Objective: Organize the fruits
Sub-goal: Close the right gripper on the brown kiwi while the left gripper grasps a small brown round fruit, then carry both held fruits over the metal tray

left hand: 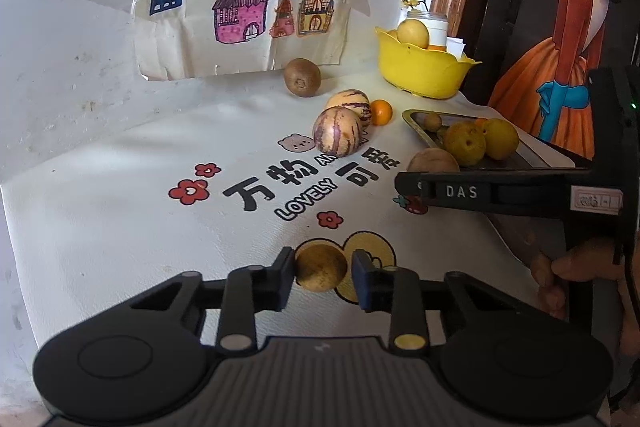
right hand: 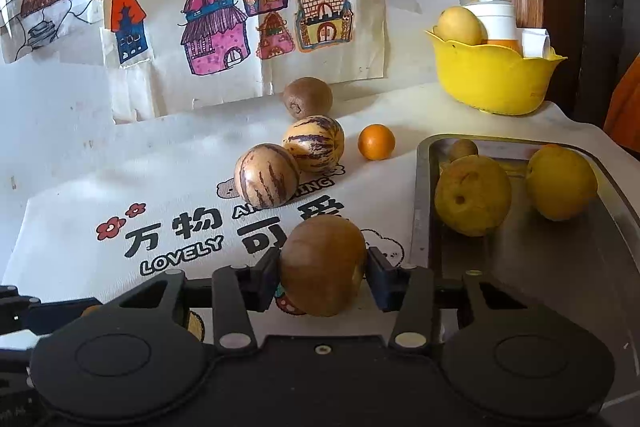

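Grasp step: left gripper (left hand: 322,273) clamped on small round tan fruit (left hand: 320,267); right gripper (right hand: 322,273) clamped on large brown oval fruit (right hand: 322,263) beside steel tray (right hand: 422,195). Next, likely: lift, set in tray.

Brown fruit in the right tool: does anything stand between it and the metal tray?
Nothing visible does. The brown fruit, gripped by the right tool, sits just left of the metal tray; two yellow fruits lie farther in, with bare tray before them.

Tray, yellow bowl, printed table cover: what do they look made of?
Tray: probably stainless steel; grey, shiny, mirrors the fruit.
Yellow bowl: likely moulded plastic; even colour, thin scalloped rim, soft gloss.
Table cover: seemingly faux leather or vinyl; fine grain, soft creases, printed cartoons.
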